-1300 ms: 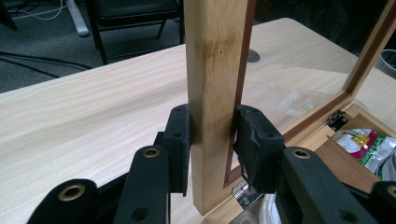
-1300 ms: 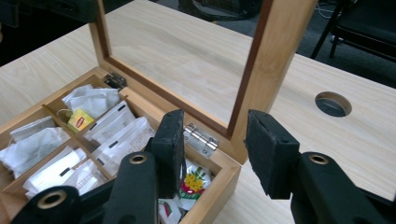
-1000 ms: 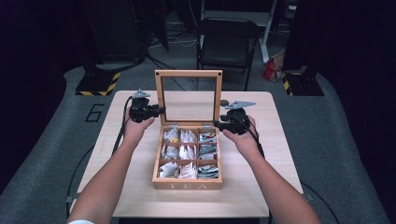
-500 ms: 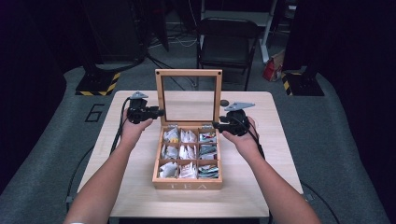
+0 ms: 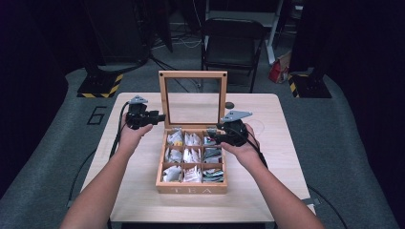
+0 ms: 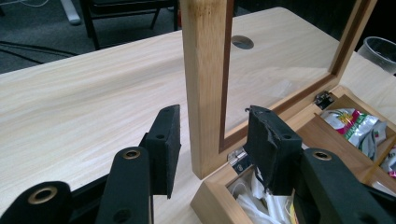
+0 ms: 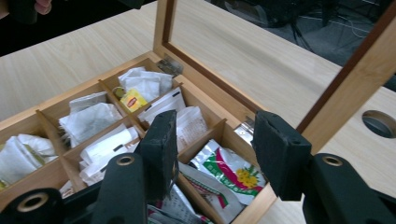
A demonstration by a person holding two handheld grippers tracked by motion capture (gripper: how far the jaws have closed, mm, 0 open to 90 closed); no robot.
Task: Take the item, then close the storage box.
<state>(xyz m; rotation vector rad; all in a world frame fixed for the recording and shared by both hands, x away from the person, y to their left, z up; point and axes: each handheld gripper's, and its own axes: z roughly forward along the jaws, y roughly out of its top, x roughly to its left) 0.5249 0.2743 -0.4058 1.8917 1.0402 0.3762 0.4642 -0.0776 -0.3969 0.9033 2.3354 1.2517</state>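
Tea box open, both grippers at its back end

Lid (image 5: 193,98) of the wooden tea box (image 5: 192,189) stands upright on its hinges, its glass pane facing you across the table (image 5: 143,191). Your left gripper (image 5: 155,117) sits at the lid's left upright — in the left gripper view that wooden post (image 6: 204,84) stands between the two black pads (image 6: 169,140), with a gap on either side, so nothing is pinched. Those jaws have just been opening and now stand moderately apart around the post.

Your right gripper (image 5: 213,137) hovers over the back right corner of the box, near the lid's right edge. Its jaws have just been opening too; they are partly spread and empty, poised above the compartment with the green and red sachet (image 7: 231,171). The other compartments hold white paper tea bags (image 7: 91,119), one with a yellow tag (image 7: 133,99).

The box itself rests in the middle of the table, its "TEA" front toward you
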